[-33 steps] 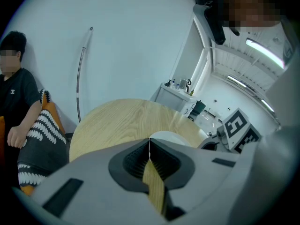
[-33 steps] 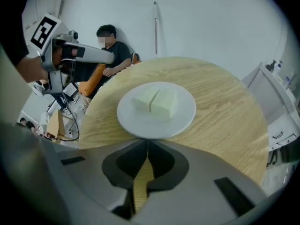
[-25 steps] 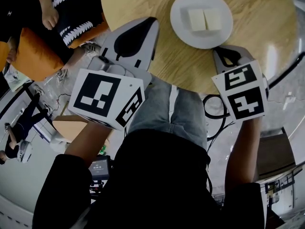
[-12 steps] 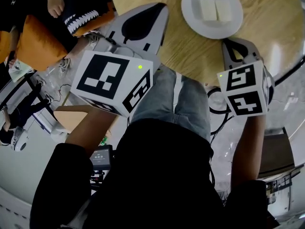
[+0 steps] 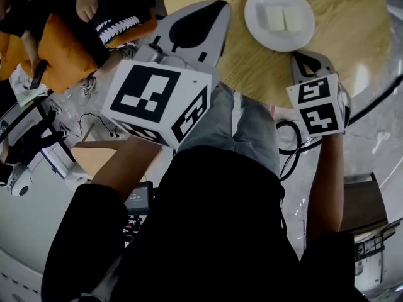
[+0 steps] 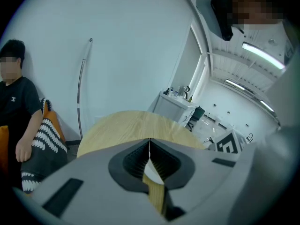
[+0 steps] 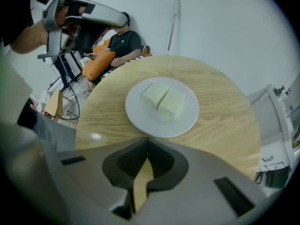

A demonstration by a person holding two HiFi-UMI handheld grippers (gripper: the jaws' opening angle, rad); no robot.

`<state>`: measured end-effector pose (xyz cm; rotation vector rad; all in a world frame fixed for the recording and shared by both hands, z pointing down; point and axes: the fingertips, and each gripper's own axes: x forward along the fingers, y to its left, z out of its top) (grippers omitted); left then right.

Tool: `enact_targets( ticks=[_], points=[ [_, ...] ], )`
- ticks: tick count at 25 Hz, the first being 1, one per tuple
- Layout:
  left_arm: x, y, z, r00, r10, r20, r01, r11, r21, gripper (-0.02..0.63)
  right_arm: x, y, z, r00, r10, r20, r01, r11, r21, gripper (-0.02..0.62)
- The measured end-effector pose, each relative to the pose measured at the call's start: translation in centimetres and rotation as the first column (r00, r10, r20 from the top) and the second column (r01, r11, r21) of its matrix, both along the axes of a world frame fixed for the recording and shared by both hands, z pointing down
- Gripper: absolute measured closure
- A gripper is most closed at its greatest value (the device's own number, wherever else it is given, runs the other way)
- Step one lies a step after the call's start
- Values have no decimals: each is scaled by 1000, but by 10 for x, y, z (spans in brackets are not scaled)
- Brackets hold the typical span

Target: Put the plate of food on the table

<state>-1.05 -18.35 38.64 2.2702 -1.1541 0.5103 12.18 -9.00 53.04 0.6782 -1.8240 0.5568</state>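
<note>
Round pale-wood table (image 5: 352,36) fills the top of the head view, and at its near edge hover the grey left gripper (image 5: 216,10) and the grey right gripper (image 5: 302,58), each with jaws pressed together on nothing. Just beyond the right gripper, inside that edge, sits the white round plate (image 5: 261,33) carrying two pale rectangular food blocks (image 5: 283,17).

Plain white wall (image 6: 126,41), bright ceiling strip lights (image 6: 262,55), white cabinet (image 6: 174,108) beyond
</note>
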Motion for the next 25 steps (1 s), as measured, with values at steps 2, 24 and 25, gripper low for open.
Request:
enact_targets(
  ticks=[2, 24, 25],
  points=[
    [0, -1, -11, 1000, 0, -2, 0, 1000, 15, 597, -1, -1, -6, 1000, 4, 0, -4, 1000, 16, 586],
    [4, -3, -125, 998, -11, -70, 25, 978, 206, 597, -6, -53, -189, 934, 144, 326, -270, 882, 386, 586],
    [4, -3, -132, 997, -11, -75, 27, 976, 217, 597, -6, -53, -200, 928, 142, 343, -283, 869, 406, 586]
  ],
)
